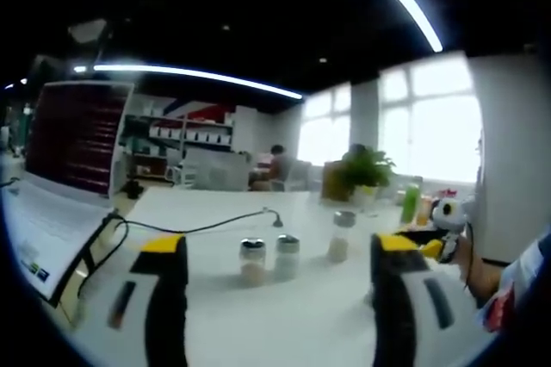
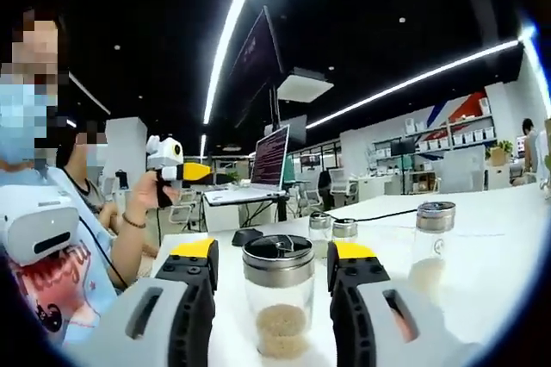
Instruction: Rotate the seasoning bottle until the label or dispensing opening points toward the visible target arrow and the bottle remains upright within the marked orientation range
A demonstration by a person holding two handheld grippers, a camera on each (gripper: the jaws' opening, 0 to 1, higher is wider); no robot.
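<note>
A glass seasoning bottle (image 2: 277, 298) with a metal cap and pale grains stands upright on the white table (image 2: 482, 220), very close in the right gripper view. My right gripper (image 2: 274, 255) is open, its yellow-tipped jaws flanking this bottle with a narrow gap on each side. Farther back stand two more bottles (image 2: 332, 229), and a taller one (image 2: 433, 246) at the right. In the left gripper view my left gripper (image 1: 280, 251) is wide open above the table, facing three bottles (image 1: 287, 255) some way ahead. The right gripper (image 1: 448, 212) shows there at the right edge.
An open laptop (image 1: 60, 203) sits at the table's left end, with a black cable (image 1: 198, 229) running from it toward the bottles. A potted plant (image 1: 366, 169) and a green bottle (image 1: 411, 203) stand at the far edge. A person's hand (image 2: 151, 212) holds the left gripper (image 2: 168, 156).
</note>
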